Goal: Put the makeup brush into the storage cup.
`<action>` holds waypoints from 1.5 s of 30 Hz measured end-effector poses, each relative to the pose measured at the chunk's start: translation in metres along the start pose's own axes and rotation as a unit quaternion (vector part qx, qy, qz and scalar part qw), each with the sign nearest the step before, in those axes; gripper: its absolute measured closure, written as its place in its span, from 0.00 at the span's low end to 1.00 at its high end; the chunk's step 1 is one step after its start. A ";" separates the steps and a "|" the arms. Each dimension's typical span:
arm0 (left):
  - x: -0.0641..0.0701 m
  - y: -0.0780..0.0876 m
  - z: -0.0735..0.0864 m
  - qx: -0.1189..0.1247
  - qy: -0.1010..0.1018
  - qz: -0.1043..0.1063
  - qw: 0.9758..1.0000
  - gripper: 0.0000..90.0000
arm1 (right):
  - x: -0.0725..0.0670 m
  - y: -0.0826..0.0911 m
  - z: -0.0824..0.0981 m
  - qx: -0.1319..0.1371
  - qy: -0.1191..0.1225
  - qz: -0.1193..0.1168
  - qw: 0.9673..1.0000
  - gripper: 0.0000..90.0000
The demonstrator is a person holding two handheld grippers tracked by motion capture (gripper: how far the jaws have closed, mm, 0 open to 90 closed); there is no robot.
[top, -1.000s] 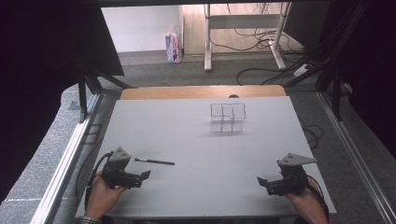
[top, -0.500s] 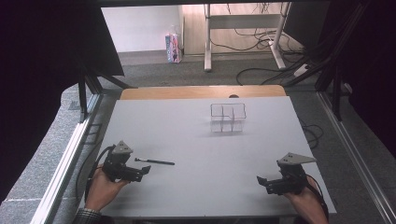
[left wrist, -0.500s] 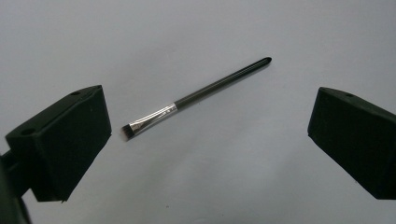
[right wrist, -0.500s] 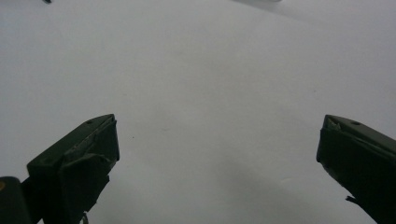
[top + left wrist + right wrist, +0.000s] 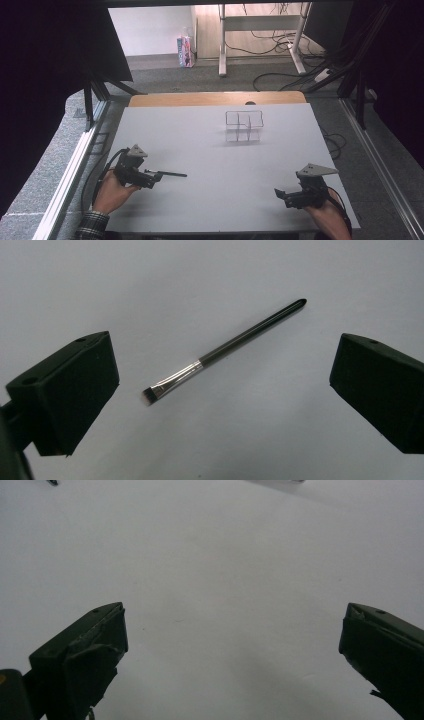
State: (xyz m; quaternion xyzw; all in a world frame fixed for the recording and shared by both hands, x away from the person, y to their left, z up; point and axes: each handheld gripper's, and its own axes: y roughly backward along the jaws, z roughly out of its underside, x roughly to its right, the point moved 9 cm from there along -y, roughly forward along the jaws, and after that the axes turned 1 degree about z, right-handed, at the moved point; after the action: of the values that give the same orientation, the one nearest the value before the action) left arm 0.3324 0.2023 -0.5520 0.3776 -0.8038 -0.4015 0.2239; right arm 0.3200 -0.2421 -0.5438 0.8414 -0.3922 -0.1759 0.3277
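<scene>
Both jaw pairs stand wide apart, holding nothing. Your left gripper (image 5: 220, 390) hovers over the near-left part of the white table (image 5: 210, 150), its jaws flanking a slim black brush (image 5: 225, 352) that lies flat on the surface, touching neither jaw. The bristle tip and silver ferrule (image 5: 177, 377) lie nearer the gripper; the tapered handle points away and to the right in the left gripper view. Your right gripper (image 5: 287, 195) rests near the table's near-right corner, well apart from the brush, over bare table. A clear divided organizer (image 5: 243, 125) stands toward the far edge.

The step in hand appears to be picking up the brush. Lower until the jaw tips almost meet the table, centre them on the black handle just beyond the ferrule, turn the wrist so the jaws cross the shaft squarely, then close gently; so thin a shaft could roll or slip aside.
</scene>
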 end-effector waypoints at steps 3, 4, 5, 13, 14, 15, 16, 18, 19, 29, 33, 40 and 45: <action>-0.002 -0.002 -0.002 -0.006 -0.004 -0.001 1.000 0.00 | 0.000 0.000 -0.001 0.003 0.000 -0.001 1.000 0.00; -0.003 -0.002 -0.004 -0.011 -0.008 0.000 1.000 0.00 | 0.000 0.000 -0.001 0.003 0.002 0.000 1.000 0.00; -0.003 -0.002 -0.004 -0.011 -0.008 0.000 1.000 0.00 | 0.000 0.001 -0.001 0.004 0.002 -0.001 1.000 0.00; -0.007 -0.008 -0.012 -0.034 -0.026 0.008 0.999 0.00 | 0.000 0.000 -0.001 0.002 0.005 0.001 1.000 0.00; -0.007 -0.010 -0.012 -0.039 -0.027 0.008 0.999 0.00 | 0.000 0.000 -0.001 0.001 0.006 0.001 1.000 0.00; -0.008 -0.010 -0.012 -0.044 -0.030 0.009 0.999 0.00 | 0.000 0.000 0.000 0.000 0.007 0.000 1.000 0.00; -0.008 -0.011 -0.013 -0.048 -0.032 0.010 0.998 0.00 | -0.001 0.000 0.000 -0.003 0.007 -0.001 1.000 0.00; -0.009 -0.013 -0.014 -0.056 -0.036 0.012 0.998 0.00 | -0.001 -0.001 0.001 -0.006 0.010 -0.001 1.000 0.00; -0.009 -0.014 -0.014 -0.059 -0.037 0.012 0.998 0.00 | -0.001 -0.001 0.001 -0.005 0.011 0.000 1.000 0.00; -0.007 -0.023 -0.024 -0.092 -0.061 0.024 0.994 0.01 | -0.001 -0.002 0.002 -0.008 0.013 -0.002 1.000 0.00; -0.004 -0.027 -0.028 -0.100 -0.068 0.027 0.992 0.02 | -0.001 -0.001 0.002 -0.008 0.012 -0.002 1.000 0.00; 0.000 -0.035 -0.035 -0.125 -0.086 0.025 0.988 0.03 | -0.002 -0.002 0.002 -0.010 0.014 -0.004 1.000 0.00; -0.001 -0.039 -0.036 -0.139 -0.093 0.026 0.986 0.04 | -0.002 -0.003 0.003 -0.014 0.015 -0.005 1.000 0.00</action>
State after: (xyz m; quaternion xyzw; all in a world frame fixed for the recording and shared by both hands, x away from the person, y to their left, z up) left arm 0.3734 0.1703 -0.5633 0.2828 -0.7673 -0.5363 0.2088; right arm 0.3182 -0.2404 -0.5479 0.8414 -0.3805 -0.1700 0.3441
